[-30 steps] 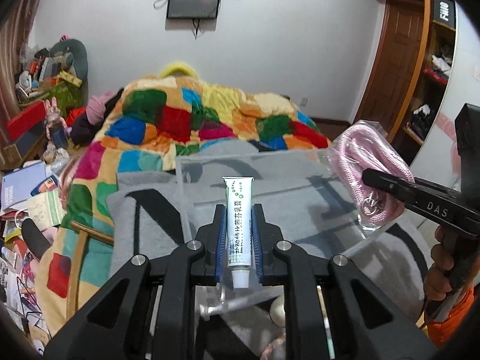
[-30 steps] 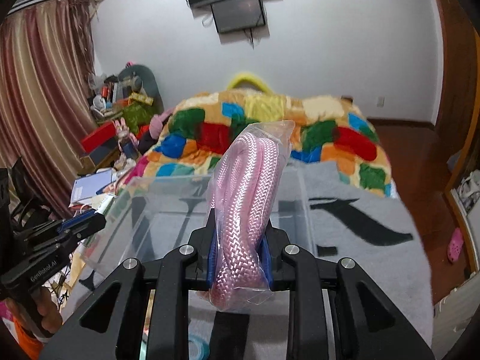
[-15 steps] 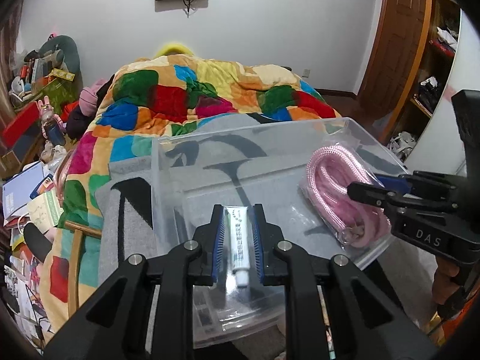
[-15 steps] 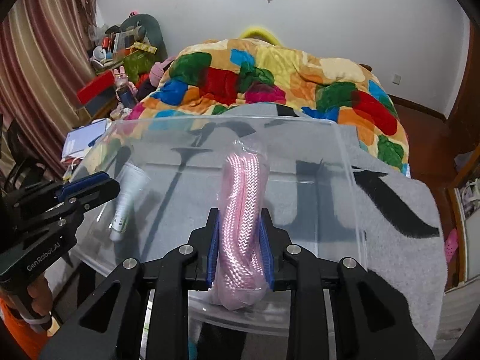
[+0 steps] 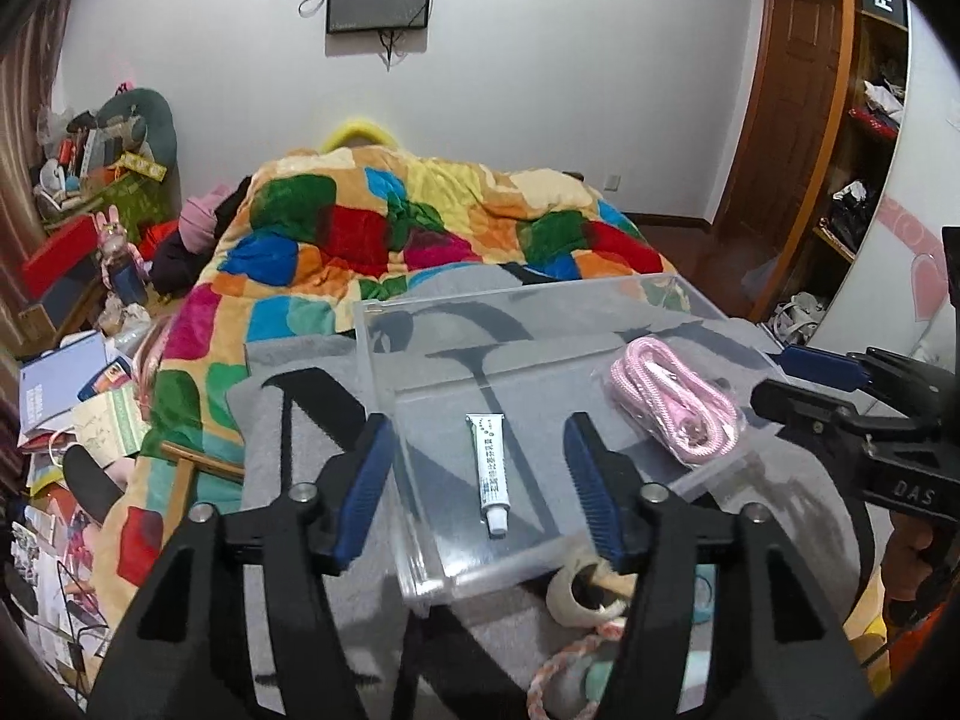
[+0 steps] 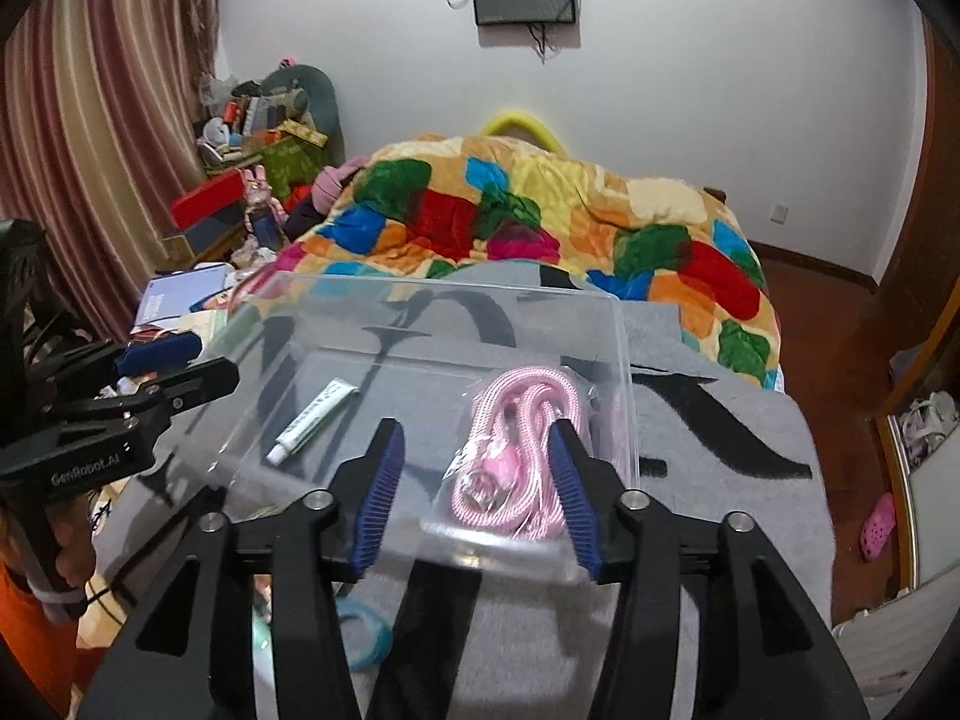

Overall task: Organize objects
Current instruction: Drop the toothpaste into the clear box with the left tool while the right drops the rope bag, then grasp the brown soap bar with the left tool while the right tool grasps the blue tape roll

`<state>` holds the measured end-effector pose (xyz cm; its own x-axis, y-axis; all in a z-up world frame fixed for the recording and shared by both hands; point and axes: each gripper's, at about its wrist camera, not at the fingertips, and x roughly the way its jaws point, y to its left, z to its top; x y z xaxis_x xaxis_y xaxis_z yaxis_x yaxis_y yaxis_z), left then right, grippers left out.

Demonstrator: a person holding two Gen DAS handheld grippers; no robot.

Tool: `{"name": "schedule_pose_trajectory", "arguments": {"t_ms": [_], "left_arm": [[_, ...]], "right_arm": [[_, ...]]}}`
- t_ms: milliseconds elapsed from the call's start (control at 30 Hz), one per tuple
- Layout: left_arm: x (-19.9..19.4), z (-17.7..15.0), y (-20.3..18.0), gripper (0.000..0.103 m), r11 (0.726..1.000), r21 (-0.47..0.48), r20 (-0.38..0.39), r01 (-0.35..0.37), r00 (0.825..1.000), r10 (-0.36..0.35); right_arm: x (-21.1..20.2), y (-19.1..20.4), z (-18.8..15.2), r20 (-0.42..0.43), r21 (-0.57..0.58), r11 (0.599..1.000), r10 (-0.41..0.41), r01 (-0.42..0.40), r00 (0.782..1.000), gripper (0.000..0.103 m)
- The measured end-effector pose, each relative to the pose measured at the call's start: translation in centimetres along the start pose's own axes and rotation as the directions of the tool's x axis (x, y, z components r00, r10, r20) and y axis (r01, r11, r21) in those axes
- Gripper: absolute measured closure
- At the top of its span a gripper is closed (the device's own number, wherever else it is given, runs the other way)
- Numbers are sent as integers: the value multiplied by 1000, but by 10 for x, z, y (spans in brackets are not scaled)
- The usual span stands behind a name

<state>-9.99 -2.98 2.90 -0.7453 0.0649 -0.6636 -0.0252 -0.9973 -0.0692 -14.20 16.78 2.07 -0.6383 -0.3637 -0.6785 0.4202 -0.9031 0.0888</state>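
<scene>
A clear plastic box (image 5: 414,564) (image 6: 621,324) stands on a grey blanket. A white ointment tube (image 5: 493,474) (image 6: 312,417) lies flat on its bottom. A bagged pink rope (image 5: 675,399) (image 6: 519,456) lies beside it, toward the box's right side. My left gripper (image 5: 480,498) is open and empty, above the box's near edge with the tube between its jaws' lines. My right gripper (image 6: 474,495) is open and empty, just above the rope's near end. Each gripper shows at the other view's edge.
The grey blanket (image 6: 720,480) covers the bed's near end, a patchwork quilt (image 5: 408,228) lies beyond. A tape roll (image 5: 579,591), a braided cord (image 5: 558,666) and a blue ring (image 6: 363,636) lie before the box. Clutter fills the floor at left (image 5: 66,396).
Both grippers lowered their loads into the box, opened and drew back. The tube and the bagged rope now lie loose on the box's bottom.
</scene>
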Motion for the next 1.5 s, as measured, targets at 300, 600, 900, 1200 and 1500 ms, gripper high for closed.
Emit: {"name": "schedule_pose_trajectory", "arguments": {"t_ms": [300,600,900,1200,1500], "left_arm": [[-12,-24,-16,31,999,41,-9,27,1000,-27],[-24,-53,-37,23,991,134,-7,21,1000,-21],[-8,-67,-44,23,989,126,-69,83,995,-75],[17,-61,-56,32,981,129,-107,144,986,-131],[22,-63,-60,59,978,128,-108,165,982,-152]], "right_arm": [[-13,15,-33,-20,-28,998,53,-53,998,49],[4,29,-75,-113,-27,991,129,-133,985,49],[24,28,-90,-156,-3,987,157,-159,975,53],[14,28,-96,-129,-24,986,162,-166,978,67],[-5,16,-100,-89,-7,991,135,-136,987,68]]}}
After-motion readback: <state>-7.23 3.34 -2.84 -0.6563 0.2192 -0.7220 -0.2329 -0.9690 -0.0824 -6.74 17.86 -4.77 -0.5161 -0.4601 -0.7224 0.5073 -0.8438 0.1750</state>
